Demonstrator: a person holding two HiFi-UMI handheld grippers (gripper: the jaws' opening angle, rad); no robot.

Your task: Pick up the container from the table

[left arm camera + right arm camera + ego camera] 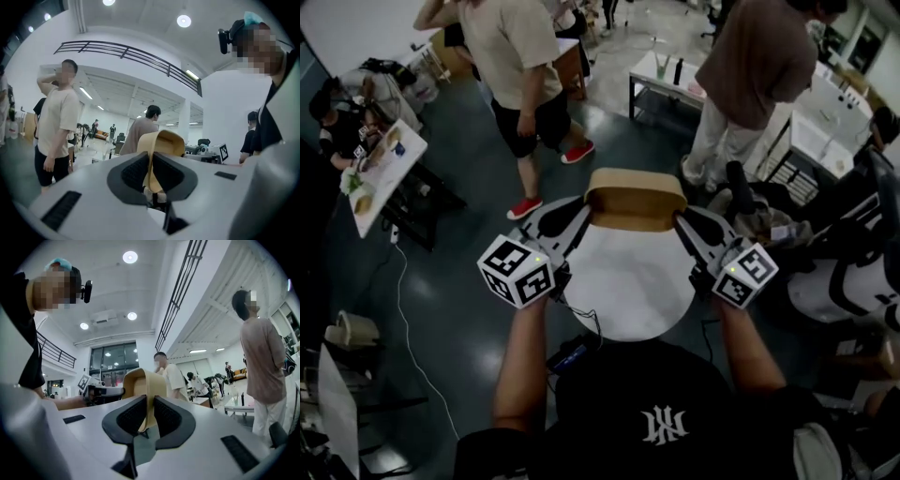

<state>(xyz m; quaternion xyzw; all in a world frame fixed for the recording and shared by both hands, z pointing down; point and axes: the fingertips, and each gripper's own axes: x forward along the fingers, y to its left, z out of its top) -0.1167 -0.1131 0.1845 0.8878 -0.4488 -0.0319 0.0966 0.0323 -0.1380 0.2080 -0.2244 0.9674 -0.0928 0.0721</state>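
- Container [635, 199]: the tan, oblong tub hangs level between your two grippers, one at each short end. In the head view it sits over the far edge of the round white table [628, 300].
- Your left gripper [581, 216] is clamped on the container's left end. In the left gripper view the two dark pads pinch the thin tan wall, and its curved rim rises above them.
- Your right gripper [684, 221] is clamped the same way on the right end. In the right gripper view the wall stands upright between the pressed pads.
- Both marker cubes, left [517, 270] and right [745, 274], sit near your hands, with your forearms spread to either side of the table.
- Beyond the table, a person in a beige shirt and red shoes [520, 66] stands on the dark floor.
- A person in a brown top [755, 66] stands to the right, beside a small white table [649, 73].
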